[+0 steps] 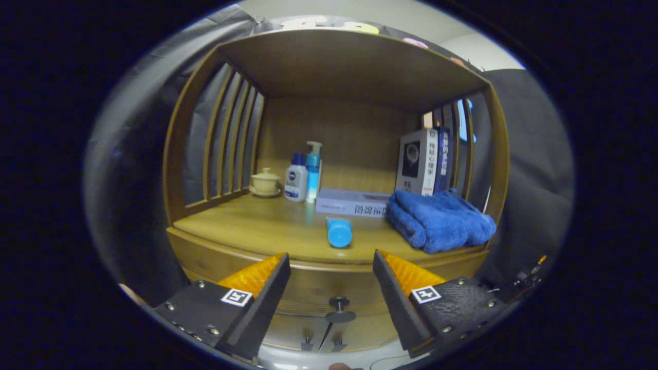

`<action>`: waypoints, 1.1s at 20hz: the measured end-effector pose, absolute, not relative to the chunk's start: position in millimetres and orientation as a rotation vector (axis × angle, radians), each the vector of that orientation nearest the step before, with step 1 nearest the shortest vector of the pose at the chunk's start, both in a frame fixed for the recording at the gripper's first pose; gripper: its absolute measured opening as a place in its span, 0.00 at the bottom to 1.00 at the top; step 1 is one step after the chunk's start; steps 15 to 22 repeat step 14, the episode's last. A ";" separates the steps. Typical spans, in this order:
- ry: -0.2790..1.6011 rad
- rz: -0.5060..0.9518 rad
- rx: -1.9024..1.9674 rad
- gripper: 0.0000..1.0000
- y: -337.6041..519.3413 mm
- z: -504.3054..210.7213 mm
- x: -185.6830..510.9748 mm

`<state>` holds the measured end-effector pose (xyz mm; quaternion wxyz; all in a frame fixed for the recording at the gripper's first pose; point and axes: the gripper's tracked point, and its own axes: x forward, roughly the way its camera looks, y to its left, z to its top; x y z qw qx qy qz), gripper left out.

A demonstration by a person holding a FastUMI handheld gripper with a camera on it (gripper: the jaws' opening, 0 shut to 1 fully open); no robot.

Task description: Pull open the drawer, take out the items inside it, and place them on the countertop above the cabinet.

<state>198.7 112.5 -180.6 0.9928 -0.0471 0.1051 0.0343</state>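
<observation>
Here, the handheld gripper hangs in front of a small wooden cabinet, its two fingers spread wide and holding nothing. Between them, a little farther off, the drawer sits shut in the cabinet's front, its round dark knob showing in the gap between the fingertips and apart from both. Above the drawer runs the countertop, roofed by a wooden shelf and fenced on its left and right sides by upright slats. A blue tube lies near the front edge of the countertop, its round end facing the camera, just beyond the fingers. To its right, a folded blue towel is heaped at the near right corner. Behind the tube, a flat pale box lies on its side, its right end touching or just beside the towel. Farther back on the left, a small lidded cup on a saucer stands by the slats, and to its right a white bottle with a blue cap stands just beside a taller blue pump bottle. At the far right, several books stand upright behind the towel, against the right-hand slats. Whatever lies inside the drawer is hidden by its closed front.
</observation>
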 end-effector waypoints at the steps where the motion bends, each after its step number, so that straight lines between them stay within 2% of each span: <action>1: 0.179 0.077 -0.095 0.97 105.7 -162.7 194.9; 7: -0.007 0.078 -0.066 0.97 59.4 -52.1 149.6; 11: -0.066 0.044 -0.098 0.97 15.6 -10.1 110.6; 14: -0.127 -0.003 -0.109 0.96 -13.5 7.4 81.1; 22: -0.127 -0.003 -0.109 0.96 -13.5 7.4 81.1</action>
